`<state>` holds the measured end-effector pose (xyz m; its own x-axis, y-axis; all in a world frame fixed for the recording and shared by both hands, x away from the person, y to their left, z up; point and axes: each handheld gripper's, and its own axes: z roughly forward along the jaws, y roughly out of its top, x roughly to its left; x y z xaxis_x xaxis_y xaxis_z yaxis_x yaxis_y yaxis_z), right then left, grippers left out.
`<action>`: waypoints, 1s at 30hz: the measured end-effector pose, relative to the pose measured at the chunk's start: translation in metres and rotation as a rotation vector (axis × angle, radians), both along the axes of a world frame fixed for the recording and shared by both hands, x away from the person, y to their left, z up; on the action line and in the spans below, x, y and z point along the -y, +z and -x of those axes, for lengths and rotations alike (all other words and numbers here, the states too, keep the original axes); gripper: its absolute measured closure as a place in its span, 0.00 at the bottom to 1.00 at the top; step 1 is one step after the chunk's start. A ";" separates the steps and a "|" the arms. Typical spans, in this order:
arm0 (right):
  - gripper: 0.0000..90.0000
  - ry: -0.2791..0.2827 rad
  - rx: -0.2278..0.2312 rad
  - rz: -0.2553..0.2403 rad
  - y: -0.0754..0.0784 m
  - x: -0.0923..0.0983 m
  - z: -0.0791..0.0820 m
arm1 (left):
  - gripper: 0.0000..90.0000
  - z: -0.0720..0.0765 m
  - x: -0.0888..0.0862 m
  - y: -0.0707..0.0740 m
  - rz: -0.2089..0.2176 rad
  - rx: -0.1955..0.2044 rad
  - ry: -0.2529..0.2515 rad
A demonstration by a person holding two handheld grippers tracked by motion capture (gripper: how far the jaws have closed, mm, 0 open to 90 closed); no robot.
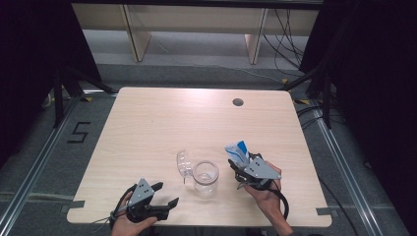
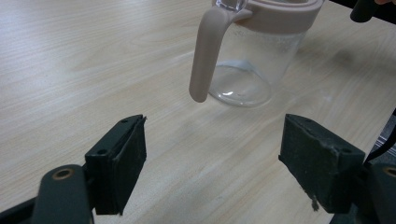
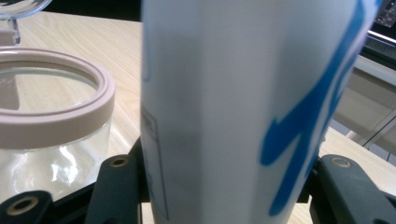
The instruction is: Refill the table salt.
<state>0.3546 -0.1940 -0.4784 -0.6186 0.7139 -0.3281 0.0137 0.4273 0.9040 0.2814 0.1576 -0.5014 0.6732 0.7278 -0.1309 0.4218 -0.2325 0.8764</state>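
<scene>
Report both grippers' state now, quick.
Left gripper: open, holding nothing, pointed at the jug.
Right gripper: shut on the blue-and-white carton, beside the jug.

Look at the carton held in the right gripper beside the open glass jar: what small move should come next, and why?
Probably carry the white and blue carton sideways until its top sits over the jar's mouth. The right gripper is shut on the carton, which is raised beside the jar, not above it. The clear lid is swung open, so the beige rim is free. The left gripper rests open nearby.
</scene>
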 end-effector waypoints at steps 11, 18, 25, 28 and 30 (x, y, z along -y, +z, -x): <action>0.52 0.020 0.027 0.026 0.003 0.001 0.003 | 0.25 0.000 0.000 0.000 0.000 0.001 0.000; 0.52 0.032 0.047 0.066 0.006 0.000 0.008 | 0.25 0.000 0.000 0.000 0.003 0.001 0.000; 0.52 0.040 0.072 0.116 0.008 -0.002 0.013 | 0.25 0.000 -0.001 0.001 -0.007 0.001 -0.002; 0.52 0.031 0.080 0.146 0.008 -0.002 0.014 | 0.25 0.000 0.000 0.001 -0.005 0.002 0.002; 0.52 0.032 0.084 0.165 0.008 -0.002 0.014 | 0.25 0.000 0.000 0.001 0.004 0.002 0.006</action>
